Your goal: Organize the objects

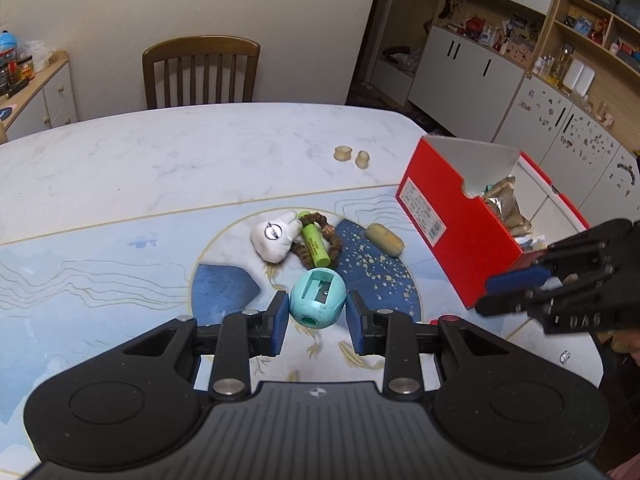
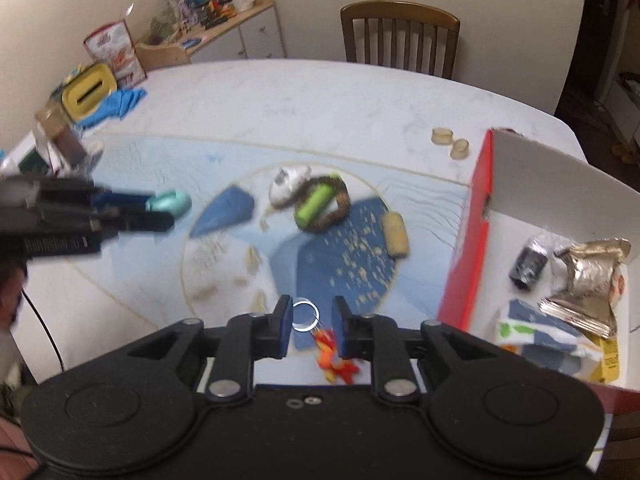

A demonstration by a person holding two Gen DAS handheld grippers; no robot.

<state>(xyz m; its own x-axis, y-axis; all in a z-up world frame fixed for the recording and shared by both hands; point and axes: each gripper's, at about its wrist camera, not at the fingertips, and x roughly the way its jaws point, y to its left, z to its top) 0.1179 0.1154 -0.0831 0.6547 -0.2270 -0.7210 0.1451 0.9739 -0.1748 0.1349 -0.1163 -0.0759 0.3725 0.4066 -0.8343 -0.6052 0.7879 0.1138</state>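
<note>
My left gripper (image 1: pixel 318 316) is shut on a teal egg-shaped pencil sharpener (image 1: pixel 318 298), held above the patterned table mat. The right wrist view shows that sharpener (image 2: pixel 170 204) at the left gripper's (image 2: pixel 160 212) tips. My right gripper (image 2: pixel 310 328) is shut on a keychain with a metal ring (image 2: pixel 306 315) and an orange-red figure (image 2: pixel 332 354) hanging between the fingers. In the left wrist view the right gripper (image 1: pixel 492 296) hangs beside the red box (image 1: pixel 452 224). A white plush (image 1: pixel 274 238), a green tube (image 1: pixel 316 244) on a brown scrunchie (image 1: pixel 335 249) and a tan block (image 1: pixel 386 239) lie on the mat.
The red box (image 2: pixel 464 248) stands open at the right and holds a black roll (image 2: pixel 528 264), a foil packet (image 2: pixel 588 280) and paper packs. Two small tan caps (image 1: pixel 352 156) sit behind it. A yellow box (image 2: pixel 90 94) and clutter fill the table's far left. A wooden chair (image 1: pixel 200 72) stands behind.
</note>
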